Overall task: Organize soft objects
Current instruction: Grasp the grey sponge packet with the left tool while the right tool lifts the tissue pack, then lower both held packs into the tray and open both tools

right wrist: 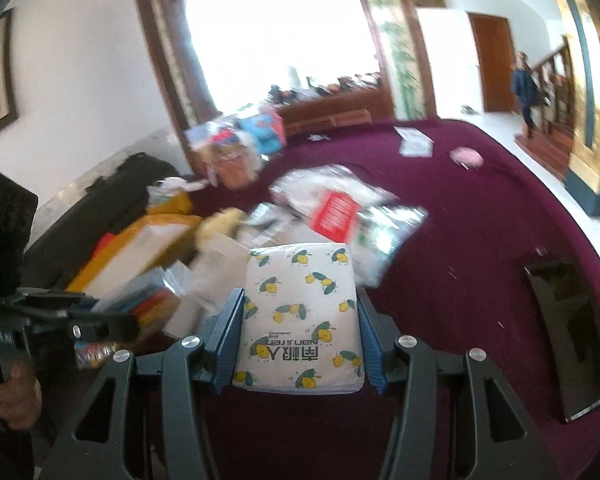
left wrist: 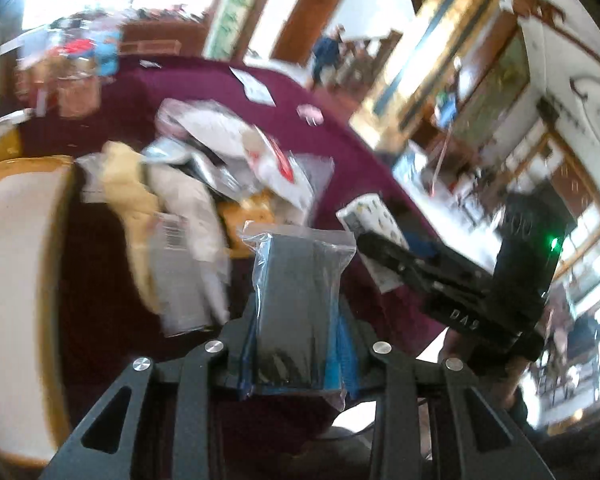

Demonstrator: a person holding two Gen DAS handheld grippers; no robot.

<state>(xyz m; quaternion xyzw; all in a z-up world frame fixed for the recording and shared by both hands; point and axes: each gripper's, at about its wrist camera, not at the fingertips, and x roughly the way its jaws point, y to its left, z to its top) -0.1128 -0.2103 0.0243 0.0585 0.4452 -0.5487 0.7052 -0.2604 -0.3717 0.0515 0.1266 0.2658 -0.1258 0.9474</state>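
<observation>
My left gripper [left wrist: 296,344] is shut on a clear plastic bag with a dark folded cloth [left wrist: 298,296] and holds it above the maroon table [left wrist: 332,132]. My right gripper [right wrist: 300,332] is shut on a white pack printed with lemons [right wrist: 300,312], held above the table [right wrist: 480,240]. The right gripper with the lemon pack [left wrist: 370,220] shows at the right of the left wrist view. The left gripper [right wrist: 112,320] shows at the left of the right wrist view. A heap of bagged soft goods [left wrist: 204,176] lies on the table, also in the right wrist view [right wrist: 320,216].
A white and orange cushion [left wrist: 16,280] sits at the left. A black tray [right wrist: 572,340] lies at the table's right edge. A pink item [right wrist: 466,158] and papers [right wrist: 414,144] lie far back. A person [right wrist: 526,88] stands near the stairs.
</observation>
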